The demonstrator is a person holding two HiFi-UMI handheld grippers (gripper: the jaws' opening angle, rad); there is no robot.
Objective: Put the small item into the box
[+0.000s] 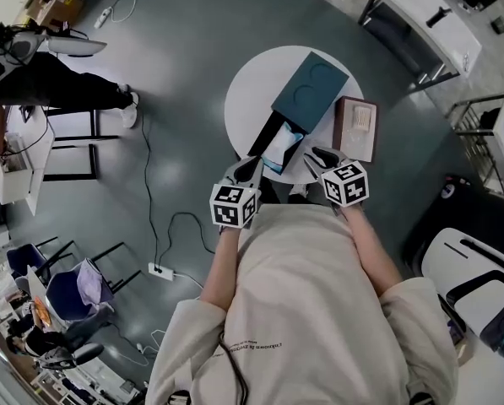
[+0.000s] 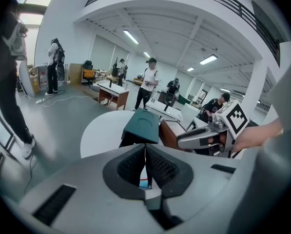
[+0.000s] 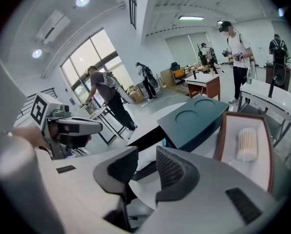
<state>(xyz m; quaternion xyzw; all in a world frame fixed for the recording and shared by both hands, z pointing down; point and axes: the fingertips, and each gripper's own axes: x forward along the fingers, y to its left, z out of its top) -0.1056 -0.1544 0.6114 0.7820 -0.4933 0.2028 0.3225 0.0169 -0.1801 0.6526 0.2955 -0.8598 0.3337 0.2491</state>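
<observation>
While the round white table (image 1: 245,91) bears everything, the teal box (image 1: 309,87) lies at its middle, its black inner drawer slid out toward the person. Just beside it on the right sits a brown-rimmed tray (image 1: 337,130). The left gripper (image 1: 253,165) has its jaws pressed together, empty; the right gripper (image 1: 317,159) has its jaws apart with nothing between them. The cotton swab bundle (image 3: 246,143) rests in the tray.

Beige sweatshirt (image 1: 319,302); grey left gripper (image 1: 253,167), right gripper (image 1: 317,155).

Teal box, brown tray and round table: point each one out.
teal box (image 1: 309,87), head view, middle of its top.
brown tray (image 1: 355,146), head view, bare inner floor.
round table (image 1: 247,99), head view, bare top left of the box.
</observation>
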